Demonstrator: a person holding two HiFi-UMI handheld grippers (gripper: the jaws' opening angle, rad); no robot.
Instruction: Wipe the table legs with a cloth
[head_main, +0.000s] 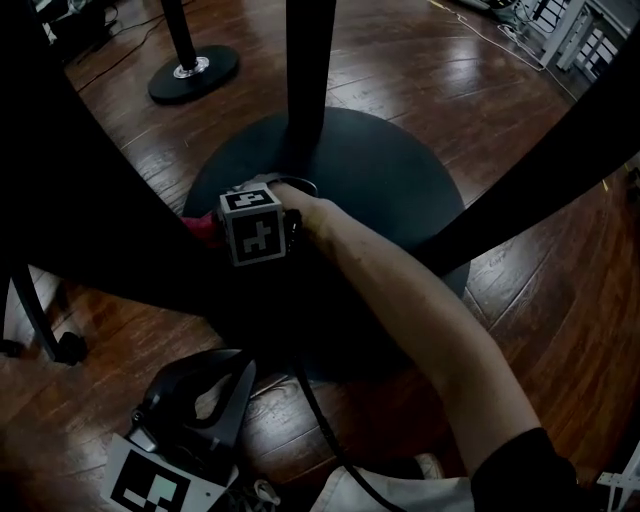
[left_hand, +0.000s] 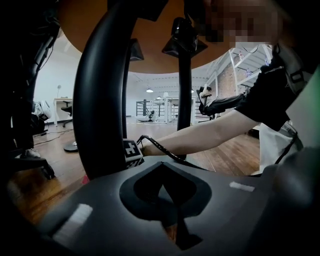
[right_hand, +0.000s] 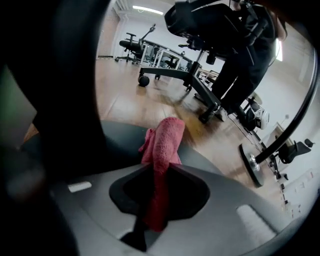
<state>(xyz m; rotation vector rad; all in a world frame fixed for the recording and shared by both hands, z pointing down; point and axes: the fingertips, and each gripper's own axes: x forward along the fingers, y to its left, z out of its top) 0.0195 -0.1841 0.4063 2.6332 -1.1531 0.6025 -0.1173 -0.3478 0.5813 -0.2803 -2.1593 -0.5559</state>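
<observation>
Fuzzy pink cloth (right_hand: 162, 142) nipped in my right gripper (right_hand: 156, 200): terry, looped nap, soft and matt. My shell around it is smooth, dull grey plastic, and my left gripper (left_hand: 170, 200) has the same matt plastic. Now the table leg (head_main: 305, 70): smooth black with a faint satin sheen. The round base (head_main: 400, 180) below it is flat matt black with hardly any glare. The floor (head_main: 450, 80) is dark wood planks, polished, throwing bright glossy streaks. Off to the side, the stand foot (head_main: 195, 75) is black with a shiny metal collar. The marker cube (head_main: 255, 228) has flat black-and-white faces with no shine.
</observation>
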